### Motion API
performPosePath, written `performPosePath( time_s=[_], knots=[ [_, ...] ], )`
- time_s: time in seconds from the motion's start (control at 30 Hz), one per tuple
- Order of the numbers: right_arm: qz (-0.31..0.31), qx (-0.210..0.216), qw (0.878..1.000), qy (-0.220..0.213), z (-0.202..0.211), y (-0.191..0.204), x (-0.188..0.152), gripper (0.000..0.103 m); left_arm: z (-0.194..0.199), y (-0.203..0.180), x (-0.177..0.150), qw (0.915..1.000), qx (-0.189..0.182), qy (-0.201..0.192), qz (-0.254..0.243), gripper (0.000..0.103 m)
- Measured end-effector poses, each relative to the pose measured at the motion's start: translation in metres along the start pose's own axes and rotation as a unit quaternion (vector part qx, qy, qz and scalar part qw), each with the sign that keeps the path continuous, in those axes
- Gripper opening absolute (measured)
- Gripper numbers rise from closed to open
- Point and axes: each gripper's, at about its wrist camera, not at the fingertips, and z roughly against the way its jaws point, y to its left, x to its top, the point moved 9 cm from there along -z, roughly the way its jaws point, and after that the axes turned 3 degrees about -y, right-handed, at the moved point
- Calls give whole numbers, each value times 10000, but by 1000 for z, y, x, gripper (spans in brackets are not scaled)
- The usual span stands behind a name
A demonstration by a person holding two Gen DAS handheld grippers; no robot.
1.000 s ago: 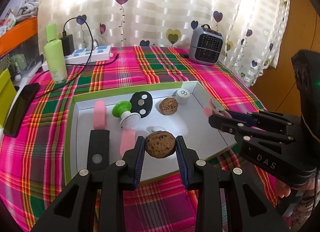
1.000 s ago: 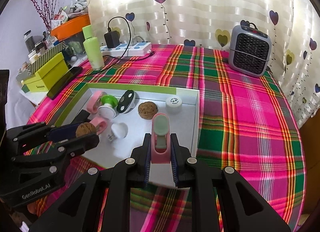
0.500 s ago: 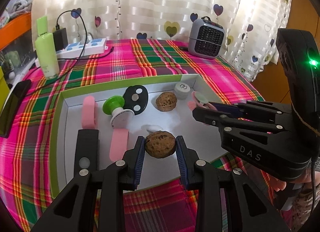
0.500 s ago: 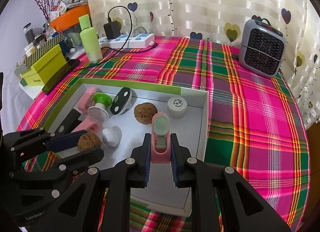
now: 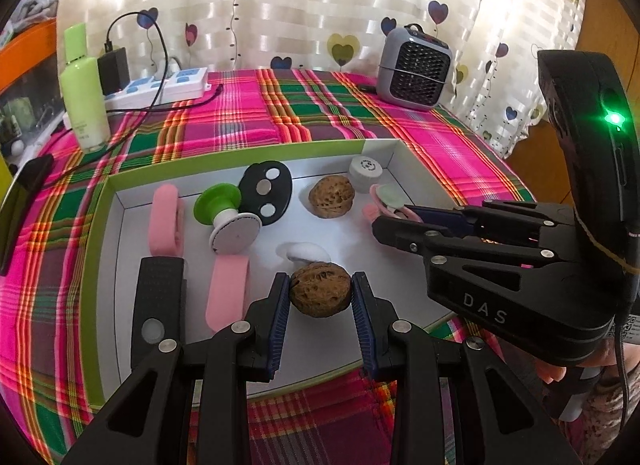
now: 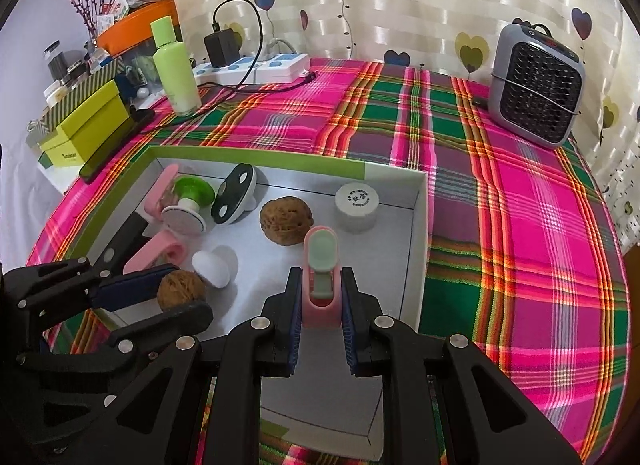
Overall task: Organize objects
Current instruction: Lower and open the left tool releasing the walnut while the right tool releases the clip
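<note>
A white box with a green rim lies on the plaid tablecloth. My left gripper is shut on a brown walnut, held over the box's near part; it also shows in the right wrist view. My right gripper is shut on a pink clip with a pale green pad, held over the box's right part; its tip shows in the left wrist view. Inside the box lie a second walnut, a white cap and a white mushroom-shaped piece.
Also in the box: a green-topped stamp, a black oval piece, pink clips and a black bar. On the table stand a grey heater, a green bottle, a power strip and yellow-green boxes.
Both grippers have moved forward and lower over the box, each still holding its object. The right gripper has come closer to the left one.
</note>
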Motion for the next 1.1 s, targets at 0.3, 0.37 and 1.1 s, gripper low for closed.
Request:
performPosePath(
  time_s=[0.3, 0.37, 1.1],
  knots=[
    [36, 14, 10000, -5, 0, 1, 0, 18, -1, -4, -1, 10000, -69, 38, 1, 29],
    [40, 33, 10000, -6, 0, 2, 0, 18, -1, -2, -1, 10000, -14, 31, -14, 29],
    [220, 24, 9997, -33, -3, 7, 0, 18, -1, 8, -3, 9999, 88, 48, 78, 29]
  ],
)
